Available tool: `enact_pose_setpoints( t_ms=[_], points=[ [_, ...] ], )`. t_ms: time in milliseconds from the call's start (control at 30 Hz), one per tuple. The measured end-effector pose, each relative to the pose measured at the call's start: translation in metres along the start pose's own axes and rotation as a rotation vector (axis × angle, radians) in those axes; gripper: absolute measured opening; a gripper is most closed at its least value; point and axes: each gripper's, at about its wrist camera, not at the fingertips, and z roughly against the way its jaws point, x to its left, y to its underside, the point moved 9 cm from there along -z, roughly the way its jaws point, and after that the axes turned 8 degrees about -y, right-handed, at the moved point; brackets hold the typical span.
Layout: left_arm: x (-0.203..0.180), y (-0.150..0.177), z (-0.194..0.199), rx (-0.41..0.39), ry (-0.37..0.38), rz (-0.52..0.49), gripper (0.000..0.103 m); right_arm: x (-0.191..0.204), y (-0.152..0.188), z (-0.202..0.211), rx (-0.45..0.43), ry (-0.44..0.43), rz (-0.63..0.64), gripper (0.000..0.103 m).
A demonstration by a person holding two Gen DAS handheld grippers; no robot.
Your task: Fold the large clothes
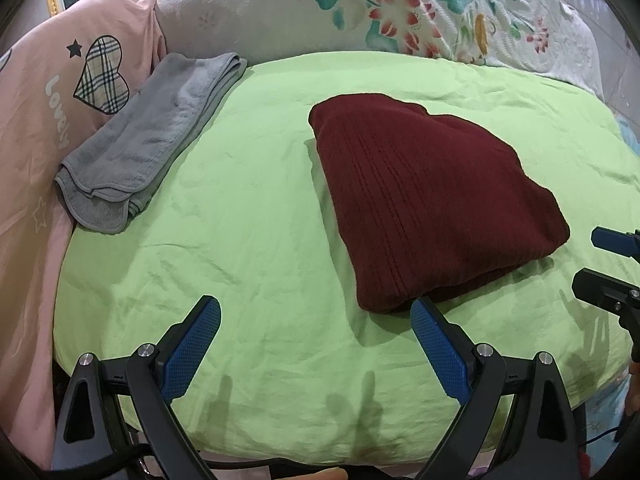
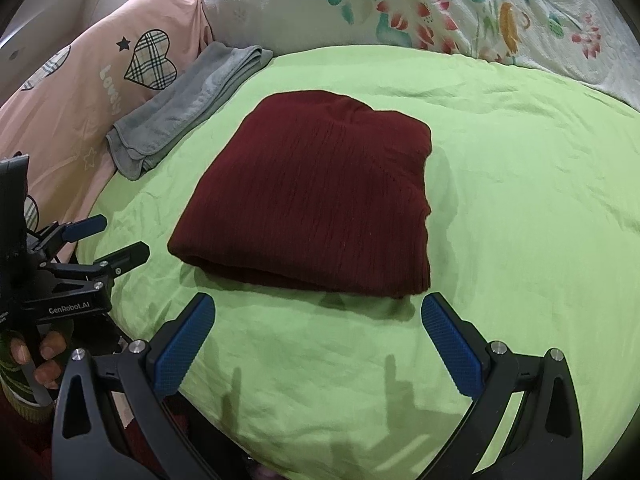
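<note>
Both grippers sit wide apart and empty: the left gripper low in its frame, the right gripper likewise. Just past them, mid-frame, the folded maroon knit sweater lies on the lime-green sheet. A folded grey towel sits upper left, against a pink pillow.

Dark red ribbed garment lies folded flat on green sheet.
</note>
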Motion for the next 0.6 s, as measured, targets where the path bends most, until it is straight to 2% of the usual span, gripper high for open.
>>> enact_pose_setpoints(
  t_ms=[600],
  points=[
    [-0.0093, 0.0022, 0.0014, 0.007, 0.004, -0.033, 0.096, 0.0027, -0.0008, -0.0031, 0.012, 0.003, 0.003, 0.103]
  ],
)
